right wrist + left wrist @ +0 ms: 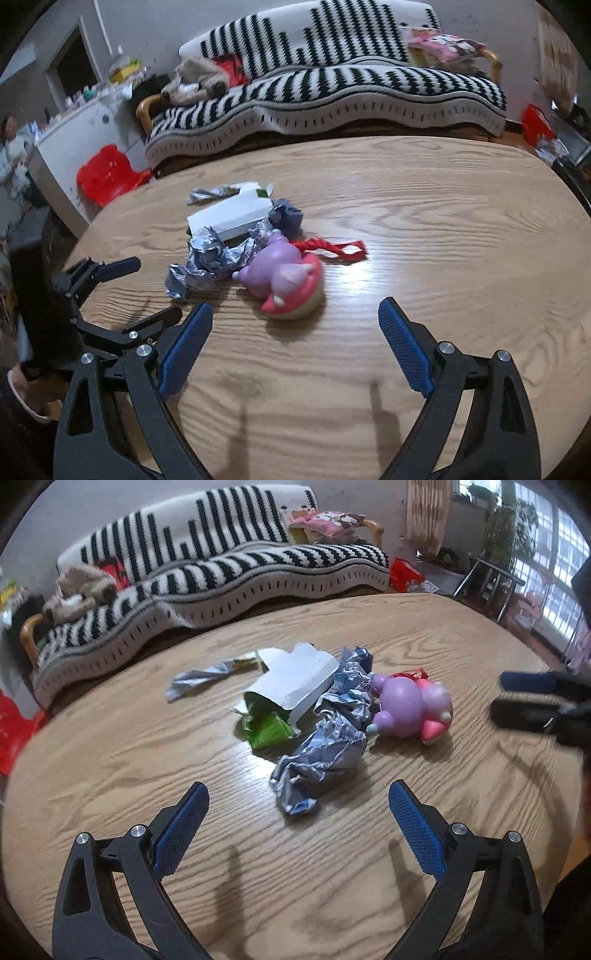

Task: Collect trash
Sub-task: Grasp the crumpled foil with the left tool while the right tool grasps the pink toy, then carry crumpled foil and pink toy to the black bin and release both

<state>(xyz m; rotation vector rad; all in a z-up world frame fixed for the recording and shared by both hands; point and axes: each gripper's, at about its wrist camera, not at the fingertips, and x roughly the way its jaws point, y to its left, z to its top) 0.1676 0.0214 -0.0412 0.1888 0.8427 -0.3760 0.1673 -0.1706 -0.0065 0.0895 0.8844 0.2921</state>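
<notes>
Both tongs stand wide and hold nothing: the left gripper (298,794) hovers over the wooden table (424,638) with the crumpled silver wrapper (325,753) lying just ahead of its fingertips. Beyond that wrapper lie a white carton (295,681) and a green packet (267,729). Ahead of the right gripper (295,314), nearer its left finger, lies a purple and pink toy (282,280), touching the wrapper (210,264), with a red strip (332,247) behind it.
</notes>
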